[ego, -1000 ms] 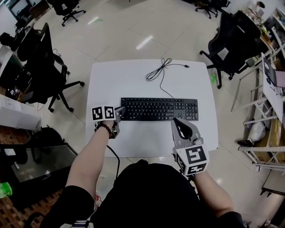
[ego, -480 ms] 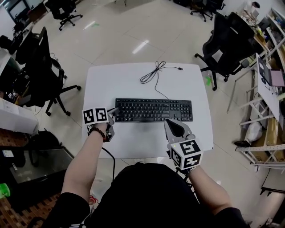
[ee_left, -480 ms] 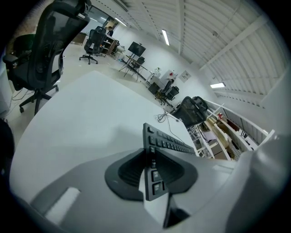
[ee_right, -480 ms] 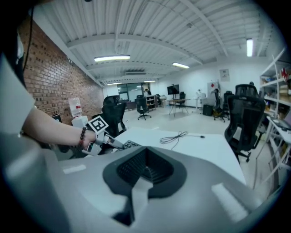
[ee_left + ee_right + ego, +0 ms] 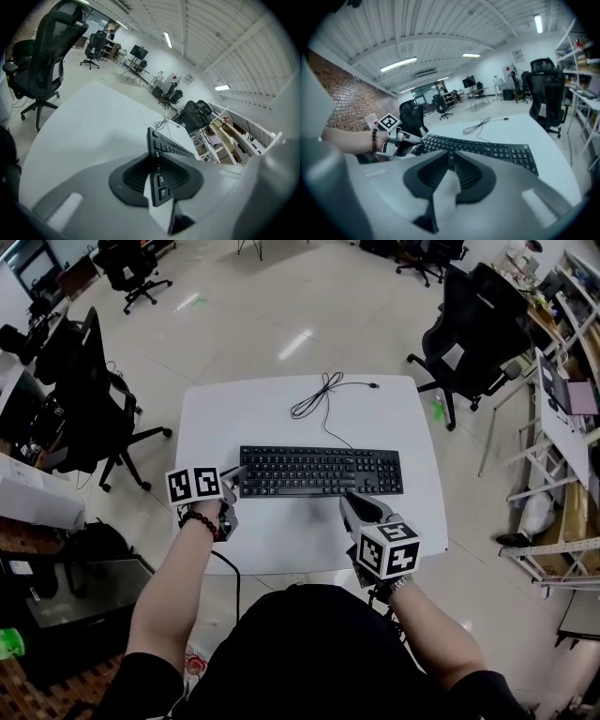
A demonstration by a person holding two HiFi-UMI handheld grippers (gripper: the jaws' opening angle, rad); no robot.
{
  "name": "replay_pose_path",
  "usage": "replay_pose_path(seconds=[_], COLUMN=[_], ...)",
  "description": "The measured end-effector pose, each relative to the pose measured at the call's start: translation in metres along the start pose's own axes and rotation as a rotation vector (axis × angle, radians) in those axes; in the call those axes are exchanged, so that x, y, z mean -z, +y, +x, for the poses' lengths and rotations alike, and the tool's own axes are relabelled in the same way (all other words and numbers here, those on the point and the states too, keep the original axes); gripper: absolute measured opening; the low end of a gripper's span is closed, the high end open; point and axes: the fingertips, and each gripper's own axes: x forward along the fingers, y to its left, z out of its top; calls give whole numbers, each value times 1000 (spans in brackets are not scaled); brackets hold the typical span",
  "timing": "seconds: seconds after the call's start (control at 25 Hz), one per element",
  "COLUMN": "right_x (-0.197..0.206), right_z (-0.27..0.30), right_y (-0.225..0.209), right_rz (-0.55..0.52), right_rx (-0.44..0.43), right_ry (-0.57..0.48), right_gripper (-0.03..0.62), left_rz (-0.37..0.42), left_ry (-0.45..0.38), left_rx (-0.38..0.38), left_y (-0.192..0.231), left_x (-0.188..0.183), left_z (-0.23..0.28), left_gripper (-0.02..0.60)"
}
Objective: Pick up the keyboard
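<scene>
White table (image 5: 281, 409): black keyboard (image 5: 319, 471) lies at its centre, long axis 9–3 o'clock. L gripper (image 5: 236, 474) at keyboard's 9 o'clock end; its fingers (image 5: 133, 176) nearly closed, pinching that end's edge btwn them. R gripper (image 5: 352, 498) at keyboard's 5 o'clock, on near edge; fingers (image 5: 431, 173) down to a slit w/ the front edge in it. Cable (image 5: 319, 395) loops off twd 12 o'clock.

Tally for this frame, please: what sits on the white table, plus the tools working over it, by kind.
keyboard: 1
cable: 1, the keyboard's own lead, loosely coiled
grippers: 2, the left gripper at the keyboard's left end and the right gripper at its front edge
Total: 4
</scene>
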Motion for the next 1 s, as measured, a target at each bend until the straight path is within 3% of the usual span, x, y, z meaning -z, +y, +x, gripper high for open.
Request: replay_pose_path(seconds=[0.2,0.44,0.52,0.76,0.96,1.0], right_x=[29,79,88,86,77,76], right_z=[13,40,50,69,76,77], right_y=[-23,-59,-72,-102,-126,-130], right_rz=[256,756,892,1068,1149,1160], right_rx=[-23,-88,-112,-176,-211,-216], right_ry=[42,42,10,-114,-238,-255], right_gripper=[126,233,236,236,235,210], left_rz=[4,13,14,5,3,2], left_ry=[3,11,16,25,31,32], left_rx=[-12,-21,-23,-23,-26,-25], left_y=[-6,-13,-15,-18,-19,-19], left_x=[-3,-6,-6,-6,-4,-3], left_z=[-2,-5,-6,-8,-8,-8], left_gripper=[74,74,74,72,72,72])
